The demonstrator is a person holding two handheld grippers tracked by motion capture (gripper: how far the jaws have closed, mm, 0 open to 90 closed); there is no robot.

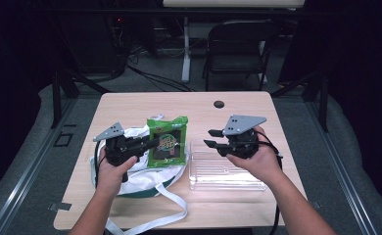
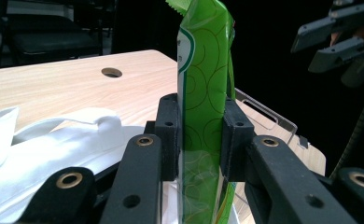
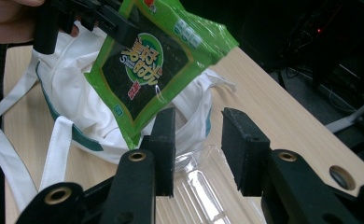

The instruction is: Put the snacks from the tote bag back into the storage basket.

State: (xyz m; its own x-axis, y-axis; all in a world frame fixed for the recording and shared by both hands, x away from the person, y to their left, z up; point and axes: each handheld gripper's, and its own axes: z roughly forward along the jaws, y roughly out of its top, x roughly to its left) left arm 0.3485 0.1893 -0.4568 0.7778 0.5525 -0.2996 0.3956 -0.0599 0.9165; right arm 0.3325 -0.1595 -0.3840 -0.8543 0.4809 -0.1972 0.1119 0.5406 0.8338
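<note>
Seaweed snack packet (image 1: 166,142), green with a dark middle, hangs above the white cloth bag (image 1: 145,171), clamped upright between the pads of the left gripper (image 1: 152,143), which presses on both its faces. Just beside it the right gripper (image 1: 211,137) hovers over the clear plastic tray (image 1: 223,176) with its jaws partly apart and nothing between them. Everything sits on the wooden table (image 1: 130,105).

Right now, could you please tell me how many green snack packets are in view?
1. The green snack packet is held upright, clamped in the left hand-held gripper above the white cloth bag, left of the clear plastic tray. More may be hidden inside the bag.
</note>
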